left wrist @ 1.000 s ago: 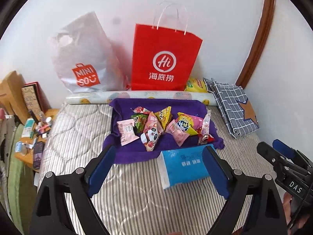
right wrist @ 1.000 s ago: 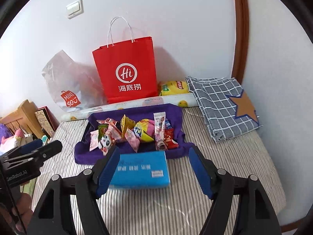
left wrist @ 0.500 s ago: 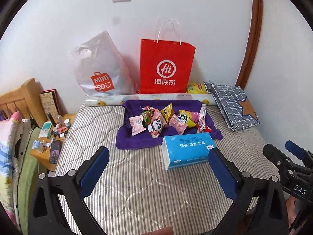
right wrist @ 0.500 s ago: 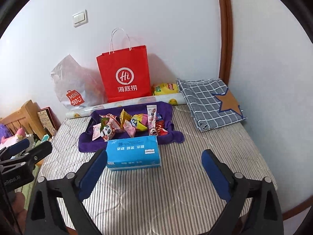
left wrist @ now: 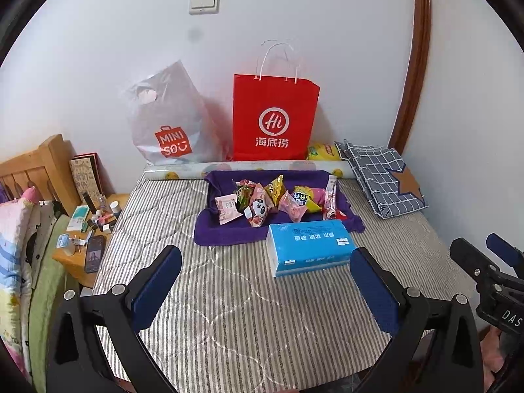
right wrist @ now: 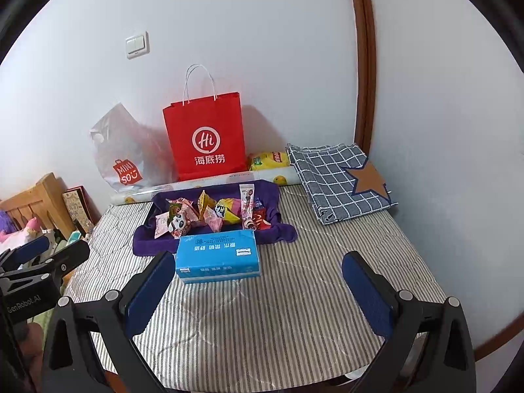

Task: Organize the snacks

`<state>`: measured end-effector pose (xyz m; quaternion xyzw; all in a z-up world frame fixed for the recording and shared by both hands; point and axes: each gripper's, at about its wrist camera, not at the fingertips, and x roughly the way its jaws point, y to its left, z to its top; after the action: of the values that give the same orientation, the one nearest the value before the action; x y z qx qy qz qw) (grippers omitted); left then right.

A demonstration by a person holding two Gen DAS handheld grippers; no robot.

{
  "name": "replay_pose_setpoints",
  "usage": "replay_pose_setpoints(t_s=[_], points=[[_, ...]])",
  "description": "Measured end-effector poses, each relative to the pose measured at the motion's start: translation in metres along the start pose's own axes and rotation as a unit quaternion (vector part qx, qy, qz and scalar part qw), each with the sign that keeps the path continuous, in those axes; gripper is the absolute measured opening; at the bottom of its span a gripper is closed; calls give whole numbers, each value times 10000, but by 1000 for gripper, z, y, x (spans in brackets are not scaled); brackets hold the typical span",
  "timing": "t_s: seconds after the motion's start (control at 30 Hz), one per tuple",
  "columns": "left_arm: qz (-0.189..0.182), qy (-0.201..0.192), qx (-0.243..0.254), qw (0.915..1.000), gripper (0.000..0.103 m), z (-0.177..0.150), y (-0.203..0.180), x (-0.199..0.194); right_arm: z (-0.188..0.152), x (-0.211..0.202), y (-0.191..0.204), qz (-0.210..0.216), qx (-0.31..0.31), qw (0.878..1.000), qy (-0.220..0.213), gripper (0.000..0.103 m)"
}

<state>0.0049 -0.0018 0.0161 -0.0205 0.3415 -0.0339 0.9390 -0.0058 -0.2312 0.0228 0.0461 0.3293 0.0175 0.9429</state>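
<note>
Several snack packets (left wrist: pixel 262 201) (right wrist: pixel 209 213) lie heaped on a purple cloth (left wrist: pixel 226 232) (right wrist: pixel 147 239) at the far side of a striped mattress (left wrist: pixel 229 311) (right wrist: pixel 294 294). A blue tissue pack (left wrist: pixel 309 247) (right wrist: pixel 217 255) lies just in front of the cloth. My left gripper (left wrist: pixel 265 285) stands open over the mattress, short of the tissue pack, nothing between its fingers. My right gripper (right wrist: pixel 258 291) is open too, also back from the pack and empty. Each gripper shows at the edge of the other's view.
A red paper bag (left wrist: pixel 275 118) (right wrist: pixel 206 140) and a grey plastic bag (left wrist: pixel 167 121) lean on the wall behind a rolled sheet (left wrist: pixel 245 166). A yellow chip bag (right wrist: pixel 268 160) and folded checked cloth (right wrist: pixel 340 180) lie far right. A cluttered bedside stand (left wrist: pixel 88 229) is at left.
Both grippers pulled back and rose slightly from the tissue pack, and their jaws opened wider. The pack stays lying on the mattress in front of the cloth.
</note>
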Motion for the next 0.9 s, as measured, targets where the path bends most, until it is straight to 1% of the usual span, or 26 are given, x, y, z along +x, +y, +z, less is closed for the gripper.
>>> replay_pose_setpoints(t_s=[0.13, 0.9], points=[[49, -17, 18, 10000, 101, -2, -1, -3, -1, -1, 0, -26, 1, 10000, 3, 103], [0, 14, 38, 10000, 101, -6, -6, -3, -3, -6, -1, -113, -44, 9999, -16, 103]])
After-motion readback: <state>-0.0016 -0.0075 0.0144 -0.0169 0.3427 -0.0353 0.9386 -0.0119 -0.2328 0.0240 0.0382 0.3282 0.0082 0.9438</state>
